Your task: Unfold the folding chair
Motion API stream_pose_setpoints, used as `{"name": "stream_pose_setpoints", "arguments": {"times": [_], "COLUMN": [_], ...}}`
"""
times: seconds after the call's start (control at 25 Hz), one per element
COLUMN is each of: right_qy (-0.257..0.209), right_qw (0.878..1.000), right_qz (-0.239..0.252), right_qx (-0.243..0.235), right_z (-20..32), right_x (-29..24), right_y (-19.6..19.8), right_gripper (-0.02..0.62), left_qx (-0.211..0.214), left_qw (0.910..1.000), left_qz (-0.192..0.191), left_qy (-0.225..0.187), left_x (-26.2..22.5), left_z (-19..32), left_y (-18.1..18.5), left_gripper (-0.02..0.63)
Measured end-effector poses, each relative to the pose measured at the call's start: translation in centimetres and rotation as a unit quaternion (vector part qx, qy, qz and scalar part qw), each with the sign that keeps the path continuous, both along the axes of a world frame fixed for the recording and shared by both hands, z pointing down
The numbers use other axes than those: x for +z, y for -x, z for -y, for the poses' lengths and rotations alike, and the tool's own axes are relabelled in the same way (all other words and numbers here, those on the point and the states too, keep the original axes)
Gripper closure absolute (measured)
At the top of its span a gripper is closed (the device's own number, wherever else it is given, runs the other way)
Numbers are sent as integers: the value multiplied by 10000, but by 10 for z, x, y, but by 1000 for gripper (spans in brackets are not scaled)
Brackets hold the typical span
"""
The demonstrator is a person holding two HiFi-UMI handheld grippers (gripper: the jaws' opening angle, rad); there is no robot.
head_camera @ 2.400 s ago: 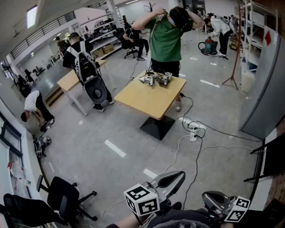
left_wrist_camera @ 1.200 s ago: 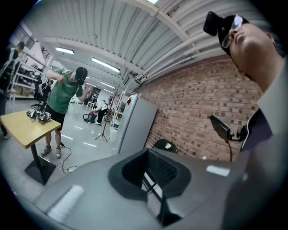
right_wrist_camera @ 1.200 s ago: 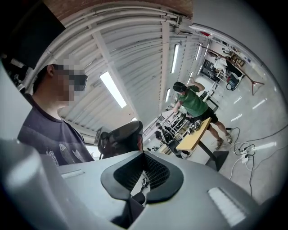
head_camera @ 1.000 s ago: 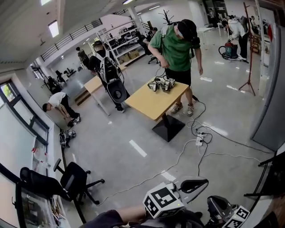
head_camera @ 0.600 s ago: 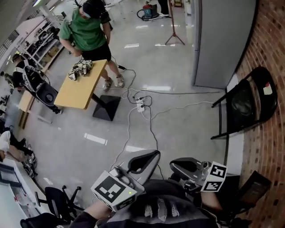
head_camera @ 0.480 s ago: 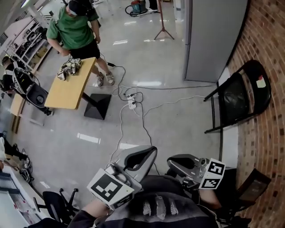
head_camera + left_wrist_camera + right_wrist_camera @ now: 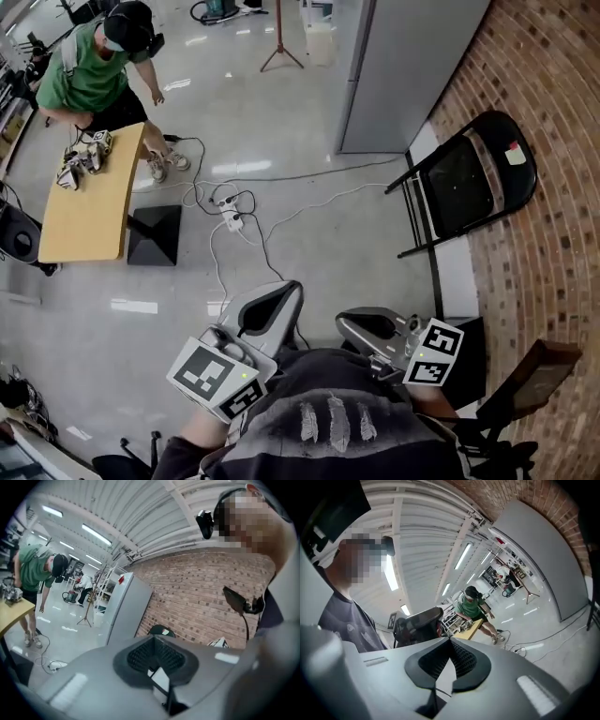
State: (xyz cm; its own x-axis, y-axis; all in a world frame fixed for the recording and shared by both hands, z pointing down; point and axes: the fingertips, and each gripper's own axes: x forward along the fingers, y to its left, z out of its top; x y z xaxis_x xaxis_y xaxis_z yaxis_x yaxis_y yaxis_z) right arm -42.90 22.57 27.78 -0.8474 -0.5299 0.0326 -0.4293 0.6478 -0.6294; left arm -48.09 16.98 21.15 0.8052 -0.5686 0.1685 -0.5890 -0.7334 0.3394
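The fingers of the left gripper (image 7: pixel 154 641) are pressed together with nothing between them, their ribbed black pads meeting in a narrow seam. The fingers of the right gripper (image 7: pixel 450 644) are likewise closed on nothing. In the head view both grippers sit low in the frame, close to the person's body. The left gripper (image 7: pixel 284 292) is at lower centre-left and angles toward the upper right. The right gripper (image 7: pixel 345 323) is just to its right, marker cube outward.

The folding chair (image 7: pixel 459 187) stands on the floor at the upper right of the head view, against the brick wall (image 7: pixel 553 244) and well apart from both grippers. It is black, with a pale tag on its rounded back. Its long axis runs diagonally, from the thin legs at the lower left to the back at the upper right next to the bricks. The broad face of the seat turns toward the open floor. Whether it is fully folded cannot be told. Its rounded top (image 7: pixel 161 630) also peeks just above the closed fingers in the left gripper view.

A grey cabinet (image 7: pixel 412 66) stands above the chair, along the same wall. Cables and a power strip (image 7: pixel 230 217) lie on the floor at centre. At the upper left, a person in a green shirt (image 7: pixel 89 80) bends over a wooden desk (image 7: pixel 89 211).
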Motion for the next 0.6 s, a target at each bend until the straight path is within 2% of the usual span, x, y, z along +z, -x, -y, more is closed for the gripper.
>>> {"name": "stream_pose_setpoints", "arguments": {"times": [0.12, 0.28, 0.4, 0.6], "right_qy": [64, 159, 239, 85], "right_qw": [9996, 9962, 9938, 9923], "right_qz": [-228, -771, -905, -1182], "right_qx": [142, 371, 598, 361], "right_z": [14, 24, 31, 40], "right_x": [-2, 0, 0, -1], "right_y": [33, 58, 67, 84], "right_gripper": [594, 594, 594, 594], "left_qx": [193, 415, 576, 725], "left_qw": [9996, 9986, 9968, 9949], "left_qz": [-152, -303, -492, -610], "left_qy": [158, 150, 243, 354], "left_x": [10, 15, 16, 18], "left_z": [19, 43, 52, 56], "left_y": [33, 63, 70, 66], "left_gripper": [603, 604, 604, 603]}}
